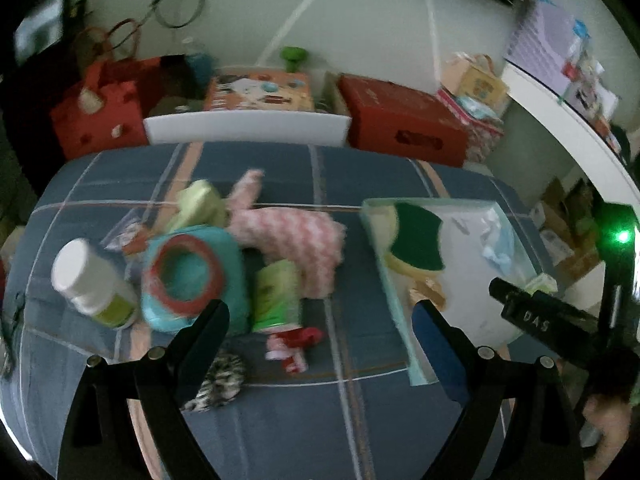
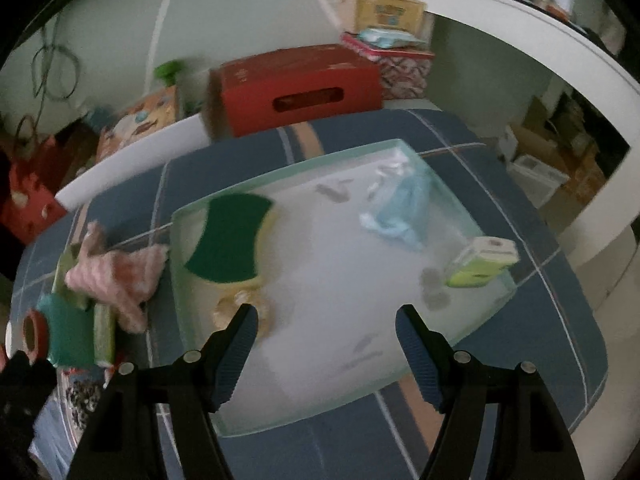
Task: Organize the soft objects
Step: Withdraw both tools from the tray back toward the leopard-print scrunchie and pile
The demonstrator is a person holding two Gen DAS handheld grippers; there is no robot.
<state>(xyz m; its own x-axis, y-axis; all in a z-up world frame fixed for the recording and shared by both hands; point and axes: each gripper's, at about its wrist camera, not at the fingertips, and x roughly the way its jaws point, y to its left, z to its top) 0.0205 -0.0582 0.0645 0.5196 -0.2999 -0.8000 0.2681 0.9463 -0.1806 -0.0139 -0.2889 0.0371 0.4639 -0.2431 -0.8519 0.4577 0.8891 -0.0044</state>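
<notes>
Tongs (image 1: 320,320) above fuzzy pink plush (image 1: 296,240)

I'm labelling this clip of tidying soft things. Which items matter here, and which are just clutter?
Belong to the job:
pink striped plush toy
green-and-yellow scrubbing sponge
pale green shallow tray
crumpled light blue cloth

Just lying about:
white-capped plastic bottle
red cardboard box
red tape ring

Dim room, pale green wall (image 1: 248,12) far; red boxes (image 1: 404,120) on floor; white curved desk (image 1: 568,128) right.
</notes>
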